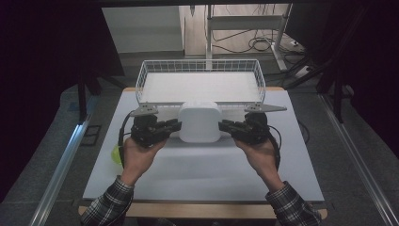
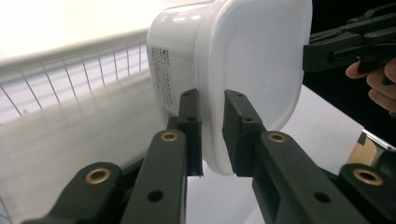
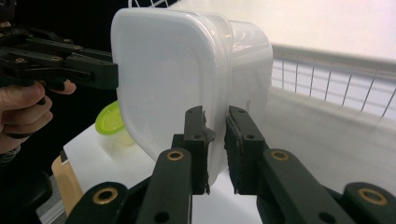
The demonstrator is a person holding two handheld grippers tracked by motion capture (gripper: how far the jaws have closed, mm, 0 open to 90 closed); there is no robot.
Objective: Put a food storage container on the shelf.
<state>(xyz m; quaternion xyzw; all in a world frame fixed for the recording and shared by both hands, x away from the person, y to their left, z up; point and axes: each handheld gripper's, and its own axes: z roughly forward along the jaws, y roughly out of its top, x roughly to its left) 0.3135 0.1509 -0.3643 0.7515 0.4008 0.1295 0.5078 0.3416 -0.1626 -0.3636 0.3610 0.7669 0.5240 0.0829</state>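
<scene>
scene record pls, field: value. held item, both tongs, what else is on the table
held item: white lidded container, clear of the table, gripped at its lid rim from both sides
left tongs: shut on the lid rim, left side of container
right tongs: shut on the lid rim, right side of container
behind: white wire basket at the far edge of the table
other: small yellow-green lidded tub on the table near the left hand

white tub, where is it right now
In the high view the white tub is at the table's middle, held between the left gripper and the right gripper, which pinch its lid rim from either side, just in front of the wire basket.
</scene>
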